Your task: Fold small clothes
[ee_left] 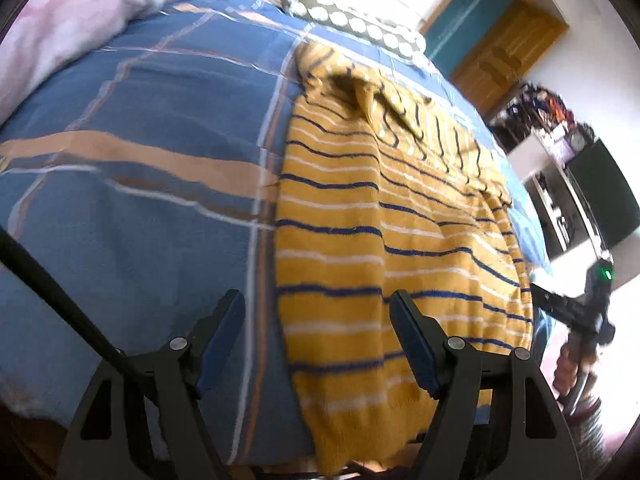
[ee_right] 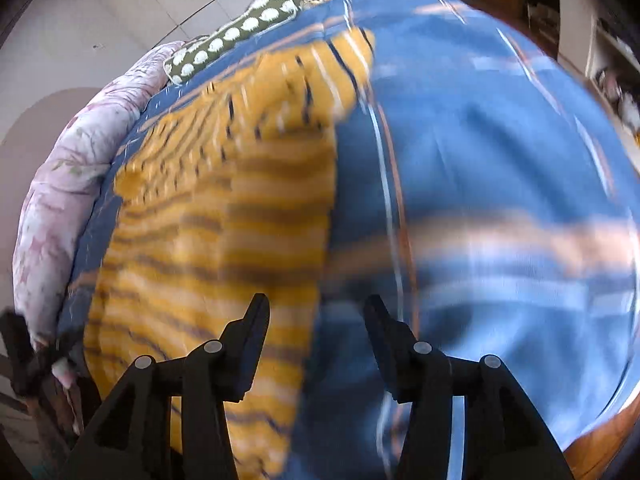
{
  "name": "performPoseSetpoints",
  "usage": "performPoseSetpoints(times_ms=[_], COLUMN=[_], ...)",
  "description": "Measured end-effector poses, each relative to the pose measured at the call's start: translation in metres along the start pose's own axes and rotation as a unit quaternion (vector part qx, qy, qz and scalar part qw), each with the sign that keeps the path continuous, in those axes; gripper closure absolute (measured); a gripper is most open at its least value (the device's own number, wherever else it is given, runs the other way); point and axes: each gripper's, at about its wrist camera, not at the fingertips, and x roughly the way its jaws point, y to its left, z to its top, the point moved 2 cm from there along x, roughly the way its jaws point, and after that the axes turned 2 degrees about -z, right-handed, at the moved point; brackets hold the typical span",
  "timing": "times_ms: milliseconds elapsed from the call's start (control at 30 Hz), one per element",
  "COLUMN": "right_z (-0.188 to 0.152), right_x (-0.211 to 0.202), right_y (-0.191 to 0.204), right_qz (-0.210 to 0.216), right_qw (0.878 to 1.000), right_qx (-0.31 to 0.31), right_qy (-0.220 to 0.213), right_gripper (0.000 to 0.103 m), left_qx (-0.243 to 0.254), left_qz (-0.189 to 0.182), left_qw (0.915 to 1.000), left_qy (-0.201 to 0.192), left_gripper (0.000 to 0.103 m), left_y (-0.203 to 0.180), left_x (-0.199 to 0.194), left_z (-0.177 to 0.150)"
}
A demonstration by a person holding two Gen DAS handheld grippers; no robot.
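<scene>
A yellow knit garment with navy and white stripes lies flat on the bed, partly folded, its far end bunched up. It also shows blurred in the right wrist view. My left gripper is open and empty, hovering above the garment's near left edge. My right gripper is open and empty, above the garment's near right edge. The right gripper also shows at the right edge of the left wrist view.
The bed has a blue plaid sheet with tan bands. A pink floral quilt and a green dotted pillow lie at the far end. A wooden door and cluttered shelves stand at the right.
</scene>
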Motion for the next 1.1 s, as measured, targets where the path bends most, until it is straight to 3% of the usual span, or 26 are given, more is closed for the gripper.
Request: performPoseSetpoints(times_ms=[33, 100, 200, 300, 433, 633, 767, 800, 833, 867, 933, 1100], right_z=[-0.009, -0.018, -0.025, -0.035, -0.053, -0.084, -0.097, -0.098, -0.099, -0.099, -0.099, -0.100], right_x=[-0.005, -0.007, 0.002, 0.003, 0.005, -0.002, 0.004, 0.006, 0.009, 0.010, 0.010, -0.011], right_y=[0.000, -0.001, 0.001, 0.006, 0.015, 0.026, 0.044, 0.048, 0.049, 0.050, 0.053, 0.054], right_qz=[0.009, 0.044, 0.099, 0.112, 0.162, 0.193, 0.174, 0.168, 0.159, 0.151, 0.135, 0.152], right_qw=[1.000, 0.999, 0.994, 0.992, 0.985, 0.979, 0.984, 0.985, 0.986, 0.988, 0.990, 0.988], right_qx=[0.003, 0.018, 0.042, 0.046, 0.059, 0.066, 0.046, 0.043, 0.043, 0.043, 0.037, 0.031], right_qy=[-0.015, -0.020, -0.014, -0.023, -0.011, -0.003, 0.007, 0.009, 0.011, 0.012, 0.016, 0.015], right_gripper=[0.049, 0.049, 0.049, 0.049, 0.050, 0.054, 0.058, 0.061, 0.063, 0.069, 0.084, 0.091], left_qx=[0.001, -0.006, -0.038, -0.054, -0.049, -0.065, -0.056, -0.053, -0.050, -0.043, -0.045, -0.015], left_qz=[-0.009, -0.028, -0.060, -0.094, -0.107, -0.127, -0.112, -0.104, -0.094, -0.065, -0.040, -0.026], left_qw=[0.9999, 0.9992, 0.9971, 0.9938, 0.9928, 0.9897, 0.9919, 0.9928, 0.9941, 0.9966, 0.9979, 0.9993], left_qy=[0.009, 0.028, 0.027, 0.026, 0.020, 0.015, 0.020, 0.023, 0.023, 0.025, 0.023, -0.023], left_gripper=[0.031, 0.044, 0.046, 0.048, 0.050, 0.051, 0.051, 0.056, 0.066, 0.094, 0.095, 0.095], left_y=[-0.001, -0.003, -0.003, -0.007, -0.014, -0.017, -0.023, -0.026, -0.028, -0.030, -0.028, -0.040], left_x=[0.006, 0.019, 0.024, 0.021, 0.012, -0.004, 0.000, 0.001, 0.002, 0.002, -0.001, -0.040], left_z=[0.004, 0.009, 0.009, -0.006, -0.034, -0.066, -0.071, -0.068, -0.064, -0.059, -0.053, -0.059])
